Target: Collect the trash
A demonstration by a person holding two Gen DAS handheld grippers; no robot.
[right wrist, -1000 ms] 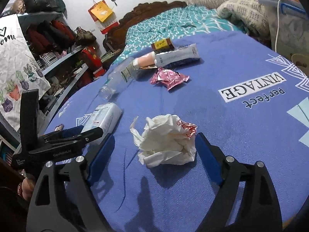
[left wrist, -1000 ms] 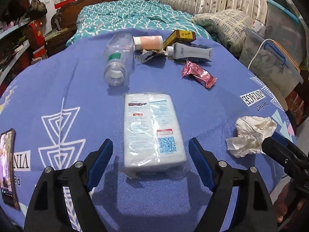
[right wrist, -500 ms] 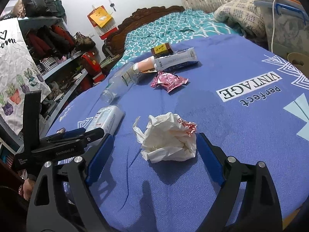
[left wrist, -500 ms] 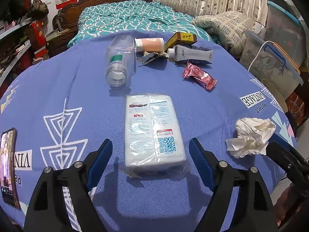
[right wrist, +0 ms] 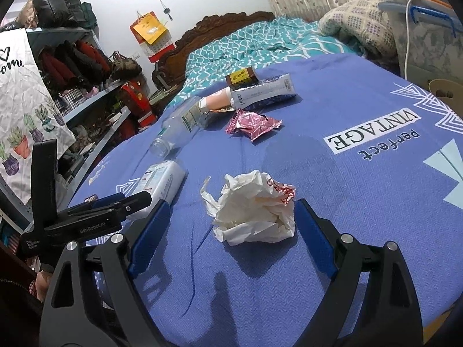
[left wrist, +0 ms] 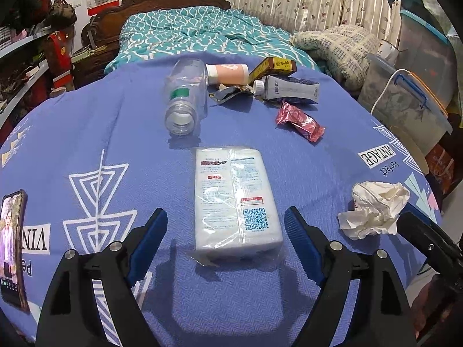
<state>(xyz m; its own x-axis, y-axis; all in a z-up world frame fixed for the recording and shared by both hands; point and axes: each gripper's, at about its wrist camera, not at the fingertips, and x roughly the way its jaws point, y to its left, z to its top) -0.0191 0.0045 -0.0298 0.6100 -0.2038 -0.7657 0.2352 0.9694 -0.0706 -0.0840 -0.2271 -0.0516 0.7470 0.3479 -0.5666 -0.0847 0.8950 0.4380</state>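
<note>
Both claws are hanging wide open and gripping nothing, the left claw (left wrist: 225,240) straddling the white wrapped packet (left wrist: 234,199) and the right claw (right wrist: 228,225) straddling the crumpled paper wad (right wrist: 254,214) on the blue-clothed table (right wrist: 361,202), so closing squarely looks due next.

A blue patterned bed cover (left wrist: 86,133) carries a wrapped white packet (left wrist: 235,199) at centre, crumpled paper (left wrist: 376,208) right, a clear bottle (left wrist: 185,95) above, and a phone (left wrist: 11,248) at the left edge.

Black grippers (left wrist: 225,228), blue-padded jaws, silver screws
</note>
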